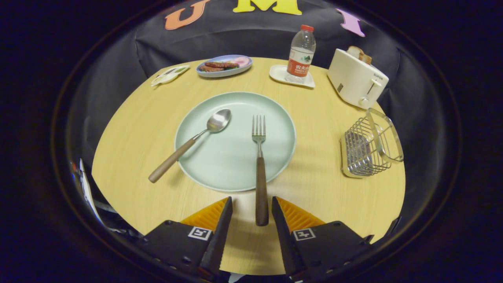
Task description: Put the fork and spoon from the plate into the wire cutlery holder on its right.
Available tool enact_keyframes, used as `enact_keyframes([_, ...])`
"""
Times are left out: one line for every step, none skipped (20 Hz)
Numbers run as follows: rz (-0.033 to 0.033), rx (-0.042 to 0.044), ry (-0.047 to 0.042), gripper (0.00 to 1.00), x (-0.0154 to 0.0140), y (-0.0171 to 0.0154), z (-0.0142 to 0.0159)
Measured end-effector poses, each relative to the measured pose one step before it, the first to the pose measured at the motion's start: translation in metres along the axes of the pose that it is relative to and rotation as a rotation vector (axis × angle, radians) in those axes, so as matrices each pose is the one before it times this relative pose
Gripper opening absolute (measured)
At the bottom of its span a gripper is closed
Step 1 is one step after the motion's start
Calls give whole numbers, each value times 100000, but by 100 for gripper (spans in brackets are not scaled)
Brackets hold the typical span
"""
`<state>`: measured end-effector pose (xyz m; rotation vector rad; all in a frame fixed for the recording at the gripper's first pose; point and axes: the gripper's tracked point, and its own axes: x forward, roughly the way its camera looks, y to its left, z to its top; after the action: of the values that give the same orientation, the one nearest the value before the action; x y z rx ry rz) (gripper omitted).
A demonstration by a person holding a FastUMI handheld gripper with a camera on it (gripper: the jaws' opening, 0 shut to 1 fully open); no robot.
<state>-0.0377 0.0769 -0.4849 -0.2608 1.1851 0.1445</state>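
Wooden table (314, 184) under me, mint plate (235, 165) at its middle. I see the fork (260, 165) lying tines-away, handle end between my gripper's (251, 206) parted fingers, untouched. Spoon (192, 141) rests across the plate's left rim. Wire cutlery holder (369, 145) stands near the table's right edge.

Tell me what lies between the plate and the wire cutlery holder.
Only bare table in the gripper view: nothing between the plate and the wire cutlery holder. The open tongs straddle the fork handle's end.
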Motion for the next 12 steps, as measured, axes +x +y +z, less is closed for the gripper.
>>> enact_keyframes([-2466, 1477, 1474, 52, 292, -350, -39])
enact_keyframes([695, 1063, 1482, 44, 231, 197, -173])
enact_keyframes([-180, 658, -39, 41, -120, 45, 309])
enact_keyframes([-544, -157, -461, 28, 279, -55, 204])
enact_keyframes([172, 678, 68, 23, -446, -204, -3])
enact_keyframes([2438, 378, 77, 14, 31, 395, -56])
enact_keyframes([1978, -817, 127, 15, 212, 448, -110])
enact_keyframes([-843, -369, -214, 11, -838, -196, 14])
enact_keyframes([-631, -425, -538, 7, -388, -138, 273])
enact_keyframes([794, -414, -1728, 7, -240, -21, 258])
enact_keyframes([132, -515, -1714, 7, -517, -89, 224])
enact_keyframes([-124, -501, -972, 7, -553, -99, 184])
